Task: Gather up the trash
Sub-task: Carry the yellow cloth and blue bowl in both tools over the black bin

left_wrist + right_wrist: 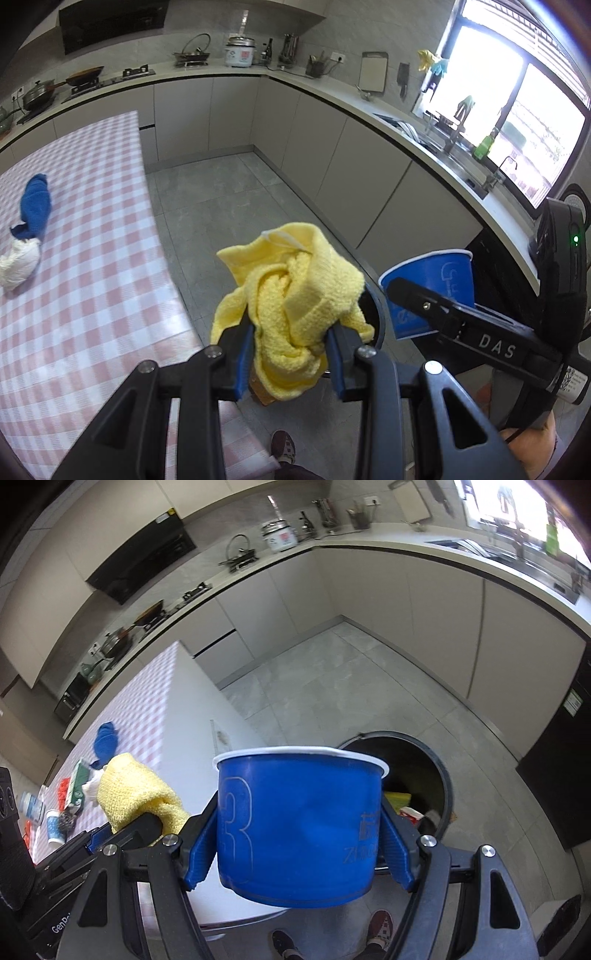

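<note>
With the left gripper (291,354) clamped on the crumpled yellow knitted cloth (295,295) and the right gripper (301,843) clamped on the blue paper cup (299,819), centre each over the round black-rimmed trash bin (443,771) on the floor before releasing.

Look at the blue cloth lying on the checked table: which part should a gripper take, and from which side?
Grip the blue cloth across its thick rolled upper half, coming from above. It lies flat and elongated, so the jaws can straddle its narrow width there; its lower end touches a white bundle.

Yellow cloth (295,306), blue cup (299,830), pink-checked tablecloth (81,258).
</note>
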{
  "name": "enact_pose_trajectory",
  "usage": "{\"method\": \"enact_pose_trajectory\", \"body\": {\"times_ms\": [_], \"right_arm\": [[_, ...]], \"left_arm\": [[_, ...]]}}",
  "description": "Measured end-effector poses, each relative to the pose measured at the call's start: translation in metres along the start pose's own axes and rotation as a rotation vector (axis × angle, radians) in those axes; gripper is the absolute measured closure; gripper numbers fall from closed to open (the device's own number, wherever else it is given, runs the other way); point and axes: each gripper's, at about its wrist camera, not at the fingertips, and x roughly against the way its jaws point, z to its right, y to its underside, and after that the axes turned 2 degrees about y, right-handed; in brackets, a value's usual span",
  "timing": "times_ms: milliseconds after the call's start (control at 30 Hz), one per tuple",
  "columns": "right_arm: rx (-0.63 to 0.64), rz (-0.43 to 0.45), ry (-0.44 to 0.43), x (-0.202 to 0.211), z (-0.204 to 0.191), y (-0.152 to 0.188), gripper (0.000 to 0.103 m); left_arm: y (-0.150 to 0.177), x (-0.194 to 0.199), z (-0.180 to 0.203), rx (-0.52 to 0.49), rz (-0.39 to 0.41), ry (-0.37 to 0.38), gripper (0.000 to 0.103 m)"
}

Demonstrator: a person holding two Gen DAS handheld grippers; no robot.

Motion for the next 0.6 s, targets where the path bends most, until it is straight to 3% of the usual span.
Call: {"method": "enact_pose_trajectory", "body": {"times_ms": [600], "right_arm": [[-0.077,-0.095,0.051,-0.064,0.092,-0.015,0.026]], "left_arm": [[0.004,-0.093,0.035,-0.009,-0.143,-0.038,0.068]]}}
